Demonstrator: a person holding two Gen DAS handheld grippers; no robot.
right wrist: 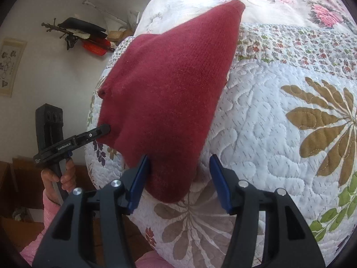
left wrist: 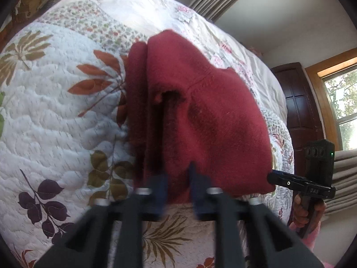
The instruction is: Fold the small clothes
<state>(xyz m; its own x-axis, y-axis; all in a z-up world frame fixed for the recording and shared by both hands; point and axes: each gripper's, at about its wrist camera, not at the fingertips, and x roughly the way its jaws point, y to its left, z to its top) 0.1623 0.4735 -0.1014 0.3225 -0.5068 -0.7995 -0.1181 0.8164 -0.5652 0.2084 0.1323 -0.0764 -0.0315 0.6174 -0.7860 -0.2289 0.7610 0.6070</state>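
A dark red knit garment (left wrist: 200, 102) lies bunched in folds on a quilted floral bedspread (left wrist: 55, 111). In the left wrist view my left gripper (left wrist: 178, 189) is blurred, its blue pads close together with the garment's near edge between them. The right wrist view shows that left gripper (right wrist: 107, 129) with its tip at the garment's (right wrist: 169, 89) lower left corner. My right gripper (right wrist: 178, 174) stands wide open at the garment's near tip, left pad (right wrist: 140, 178) touching the cloth. From the left wrist view, the right gripper (left wrist: 271, 176) touches the garment's right corner.
The bedspread (right wrist: 279, 134) reaches to the bed's edges on both sides. A dark wooden door (left wrist: 299, 102) and a window (left wrist: 341, 102) stand past the bed on the right. A wall rack (right wrist: 84, 35) hangs on the left. Hands (right wrist: 60, 176) in pink sleeves hold the grippers.
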